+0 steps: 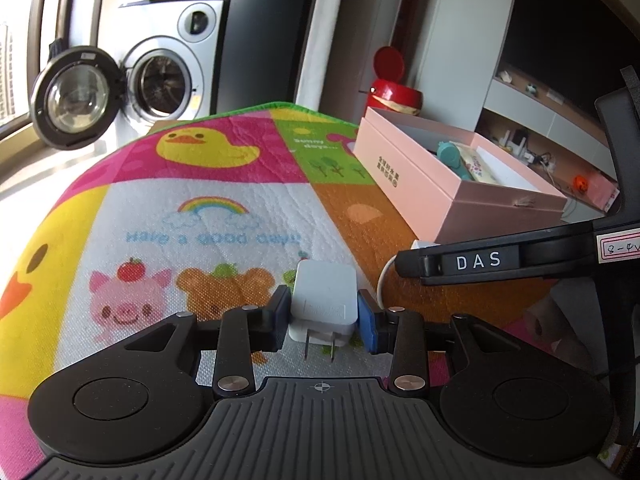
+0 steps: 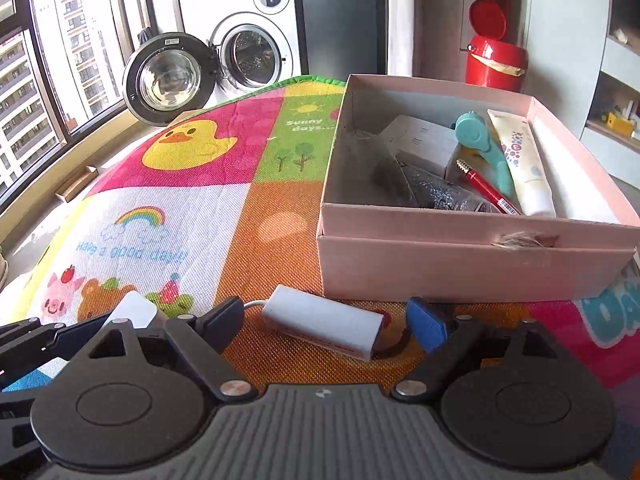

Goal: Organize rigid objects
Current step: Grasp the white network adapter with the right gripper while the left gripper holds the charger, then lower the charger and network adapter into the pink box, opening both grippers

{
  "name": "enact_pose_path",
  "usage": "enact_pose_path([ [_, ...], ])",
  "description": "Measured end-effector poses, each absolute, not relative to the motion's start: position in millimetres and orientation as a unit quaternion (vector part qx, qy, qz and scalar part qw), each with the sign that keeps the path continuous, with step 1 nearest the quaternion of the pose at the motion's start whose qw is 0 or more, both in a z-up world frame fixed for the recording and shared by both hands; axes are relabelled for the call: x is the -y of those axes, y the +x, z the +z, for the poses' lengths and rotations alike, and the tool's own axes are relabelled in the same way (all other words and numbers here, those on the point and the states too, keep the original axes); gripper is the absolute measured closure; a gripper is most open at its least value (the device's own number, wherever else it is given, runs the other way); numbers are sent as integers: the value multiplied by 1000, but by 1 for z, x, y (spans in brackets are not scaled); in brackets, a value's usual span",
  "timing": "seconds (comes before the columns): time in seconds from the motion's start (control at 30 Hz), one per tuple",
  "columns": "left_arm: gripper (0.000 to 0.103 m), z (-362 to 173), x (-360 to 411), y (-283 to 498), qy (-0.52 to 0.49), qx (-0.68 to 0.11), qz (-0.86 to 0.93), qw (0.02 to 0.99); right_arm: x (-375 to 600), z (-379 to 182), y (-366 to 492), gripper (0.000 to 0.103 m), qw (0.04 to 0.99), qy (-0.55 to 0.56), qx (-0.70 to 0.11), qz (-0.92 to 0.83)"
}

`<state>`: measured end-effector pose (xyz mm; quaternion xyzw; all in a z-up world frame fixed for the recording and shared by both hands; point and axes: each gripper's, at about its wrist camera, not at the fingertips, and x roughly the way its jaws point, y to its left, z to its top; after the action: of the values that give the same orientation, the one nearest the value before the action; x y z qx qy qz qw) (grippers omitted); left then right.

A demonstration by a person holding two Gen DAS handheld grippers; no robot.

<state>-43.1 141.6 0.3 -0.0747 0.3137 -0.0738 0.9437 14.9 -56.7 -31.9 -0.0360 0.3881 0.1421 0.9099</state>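
- left gripper [image 1: 324, 316] is pinching the white charger [image 1: 323, 300], prongs toward the camera, over the mat [image 1: 192, 208]
- right gripper [image 2: 324, 318] is spread around the white adapter [image 2: 324, 322] lying on the mat, pads seemingly not touching, just in front of the pink box [image 2: 460, 256]

In your left wrist view, the right gripper's arm hides most of the white cable [image 1: 381, 280]. The pink box [image 1: 404, 168] shows too little of its inside to tell all its contents. In your right wrist view, the white charger [image 2: 134, 311] is partly hidden behind the left gripper [image 2: 60, 336].

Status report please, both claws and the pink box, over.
Left claw shut on white charger. Right claw open around grey adapter, pads clear. Pink box just beyond, open, nothing blocking.
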Motion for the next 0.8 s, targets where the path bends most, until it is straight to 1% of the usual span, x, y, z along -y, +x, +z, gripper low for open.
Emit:
enact_pose_path([
  [0.03,63,0,-143,-43,-77,-313,-75,944,59,-31,13,33,910,-44,-385,145],
  [0.07,63,0,-144,-43,-82,-313,-76,943,63,-30,12,44,910,-49,-383,151],
  [0.4,66,2,-142,-49,-78,-304,-83,946,129,-16,-21,44,905,-64,-384,173],
  [0.57,66,8,-117,-70,-52,-309,-142,939,171,10,-55,44,917,-83,-350,173],
  [0.67,66,31,-100,-81,-52,-297,-187,935,192,34,-74,44,930,-91,-311,173],
  [0.7,66,45,-95,-81,-53,-285,-200,936,197,44,-78,53,935,-92,-295,174],
  [0.73,66,61,-90,-80,-48,-269,-210,939,202,58,-80,69,939,-94,-279,175],
  [0.77,66,77,-85,-76,-40,-252,-219,942,205,70,-78,81,943,-94,-266,175],
  [0.8,66,93,-80,-72,-32,-235,-227,945,208,80,-76,82,947,-90,-253,175],
])
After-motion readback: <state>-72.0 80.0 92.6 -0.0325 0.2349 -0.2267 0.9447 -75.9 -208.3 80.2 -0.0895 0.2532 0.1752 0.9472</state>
